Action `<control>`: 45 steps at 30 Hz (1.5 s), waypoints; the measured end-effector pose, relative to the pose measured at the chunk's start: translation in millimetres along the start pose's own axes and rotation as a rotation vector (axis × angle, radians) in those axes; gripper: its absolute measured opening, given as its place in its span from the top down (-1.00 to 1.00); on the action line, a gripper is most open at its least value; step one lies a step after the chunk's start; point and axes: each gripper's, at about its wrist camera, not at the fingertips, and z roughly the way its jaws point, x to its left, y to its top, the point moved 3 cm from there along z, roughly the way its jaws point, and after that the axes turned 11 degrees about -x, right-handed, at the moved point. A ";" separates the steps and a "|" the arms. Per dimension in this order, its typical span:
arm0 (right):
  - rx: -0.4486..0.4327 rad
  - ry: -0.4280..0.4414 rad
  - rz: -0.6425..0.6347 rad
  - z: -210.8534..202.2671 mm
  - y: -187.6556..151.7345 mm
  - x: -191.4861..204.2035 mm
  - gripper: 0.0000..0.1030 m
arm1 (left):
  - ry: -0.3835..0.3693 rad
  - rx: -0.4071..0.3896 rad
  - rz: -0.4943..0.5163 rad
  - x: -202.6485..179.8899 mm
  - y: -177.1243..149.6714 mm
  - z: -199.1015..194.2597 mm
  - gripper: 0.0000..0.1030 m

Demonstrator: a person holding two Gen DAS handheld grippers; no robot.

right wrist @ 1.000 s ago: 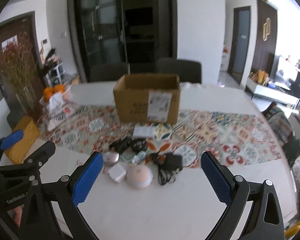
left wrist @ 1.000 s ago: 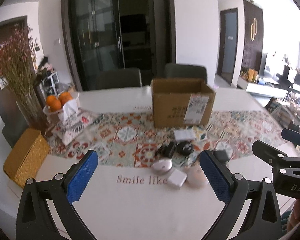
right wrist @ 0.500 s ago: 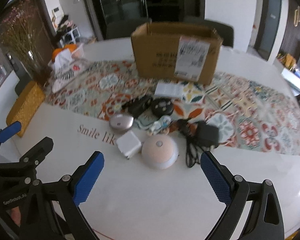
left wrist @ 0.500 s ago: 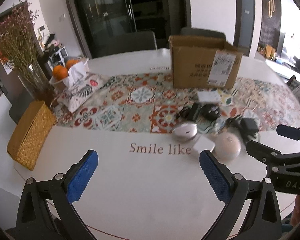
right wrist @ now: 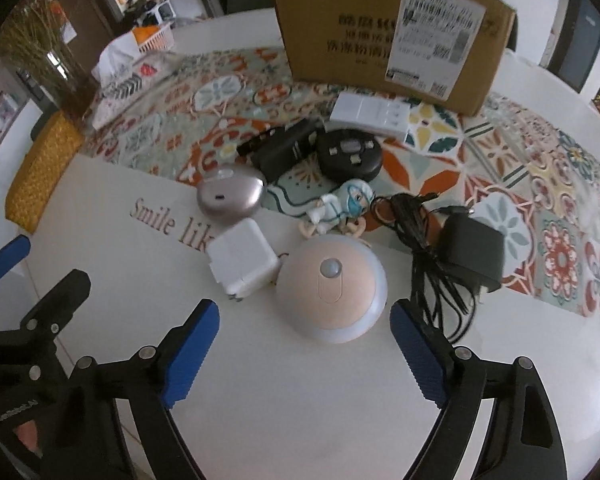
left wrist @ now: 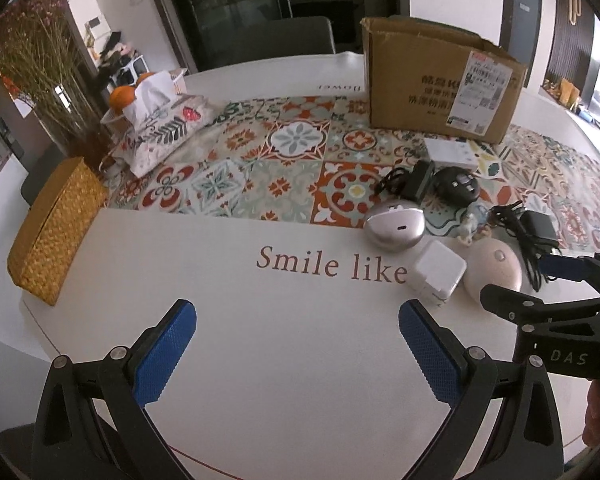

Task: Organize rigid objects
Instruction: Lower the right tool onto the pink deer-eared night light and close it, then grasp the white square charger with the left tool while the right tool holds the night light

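Observation:
A cluster of small objects lies on the white table: a round pink night light, a white charger cube, a silver oval case, a small figurine, a black adapter with cord, a black round device, a black block and a white flat box. An open cardboard box stands behind them. My right gripper is open, just short of the night light. My left gripper is open and empty over bare table, left of the cluster.
A patterned runner crosses the table. At the left stand a woven yellow box, a tissue pouch, a basket of oranges and a vase of dried flowers. Chairs stand behind the table.
Both grippers have moved forward and down toward the table. The right gripper has closed in on the night light. Nothing has been grasped.

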 end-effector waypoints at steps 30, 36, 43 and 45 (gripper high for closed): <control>0.011 0.041 -0.026 38.9 2.0 -17.0 -0.44 | 0.021 0.082 -0.010 -20.2 -6.6 30.6 -1.00; -0.010 0.060 0.042 22.7 0.3 -21.3 -0.44 | -0.068 0.050 0.024 -27.7 4.4 26.3 -1.00; -0.041 0.023 0.096 -3.6 -4.6 -19.9 -0.44 | -0.186 -0.003 0.137 -40.3 10.0 24.9 -0.99; -0.044 -0.005 0.128 -9.9 -7.4 -25.4 -0.44 | -0.201 -0.013 0.162 -43.5 12.0 25.7 -0.98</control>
